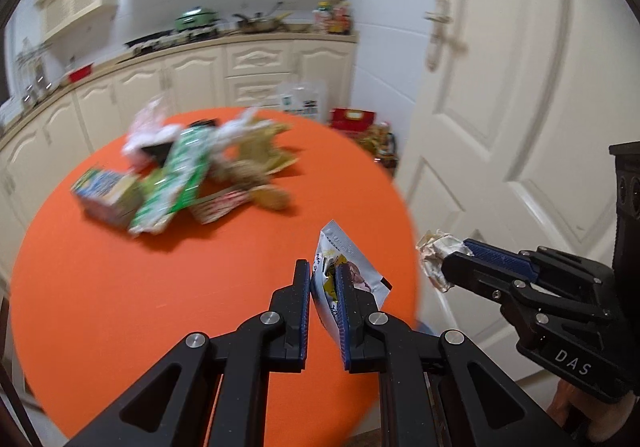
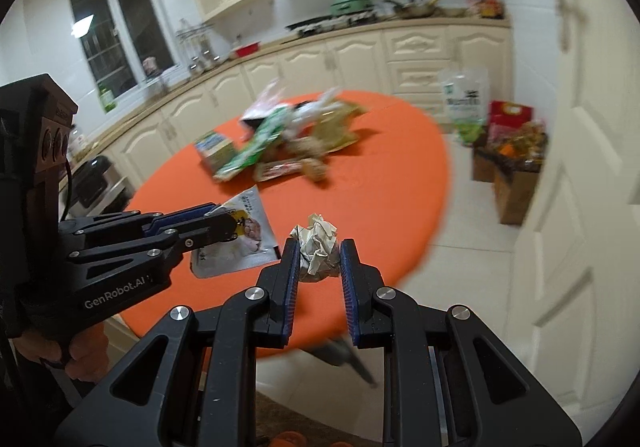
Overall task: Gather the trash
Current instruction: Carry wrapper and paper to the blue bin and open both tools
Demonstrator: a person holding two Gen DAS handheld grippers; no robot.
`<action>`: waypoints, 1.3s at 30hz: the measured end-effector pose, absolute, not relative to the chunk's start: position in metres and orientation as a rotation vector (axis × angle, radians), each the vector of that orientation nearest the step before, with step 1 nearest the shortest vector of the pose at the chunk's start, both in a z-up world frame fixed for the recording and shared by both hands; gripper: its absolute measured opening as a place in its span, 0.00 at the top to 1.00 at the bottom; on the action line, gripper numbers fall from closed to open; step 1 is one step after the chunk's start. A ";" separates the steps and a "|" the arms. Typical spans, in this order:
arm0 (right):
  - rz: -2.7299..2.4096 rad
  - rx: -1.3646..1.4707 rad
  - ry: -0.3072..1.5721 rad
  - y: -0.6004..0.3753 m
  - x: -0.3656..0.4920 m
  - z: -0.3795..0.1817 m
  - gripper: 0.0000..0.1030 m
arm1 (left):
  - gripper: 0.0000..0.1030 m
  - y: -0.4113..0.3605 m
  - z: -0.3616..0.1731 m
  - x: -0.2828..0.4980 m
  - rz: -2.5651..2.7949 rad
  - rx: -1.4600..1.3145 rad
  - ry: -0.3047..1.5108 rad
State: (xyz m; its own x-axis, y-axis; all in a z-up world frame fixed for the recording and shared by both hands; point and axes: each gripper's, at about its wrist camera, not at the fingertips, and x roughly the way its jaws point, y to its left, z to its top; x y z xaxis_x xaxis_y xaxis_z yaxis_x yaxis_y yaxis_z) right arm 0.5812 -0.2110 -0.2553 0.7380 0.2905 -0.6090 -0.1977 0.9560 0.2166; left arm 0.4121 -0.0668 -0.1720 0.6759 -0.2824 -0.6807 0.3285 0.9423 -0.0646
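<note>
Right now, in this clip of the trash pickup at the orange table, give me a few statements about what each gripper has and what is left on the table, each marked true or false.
1. The left gripper is shut on a white snack packet. True.
2. The right gripper is open with nothing in it. False: it is shut on a crumpled paper ball.
3. A pile of wrappers and cartons lies on the orange table. True.
4. The table is square. False: its edge is rounded.
5. The door beside the table stands wide open. False: it looks closed, with its handle in view.
</note>
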 end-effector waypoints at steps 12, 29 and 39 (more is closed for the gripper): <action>0.064 0.185 0.771 -0.313 0.547 -0.293 0.81 | 0.92 -0.195 -0.198 0.423 -0.507 0.216 0.785; 0.006 0.256 0.895 -0.374 0.562 -0.372 0.56 | 0.92 -0.285 -0.284 0.501 -0.496 0.323 0.948; 0.008 0.233 0.953 -0.385 0.550 -0.385 0.46 | 0.88 -0.328 -0.318 0.544 -0.486 0.339 1.033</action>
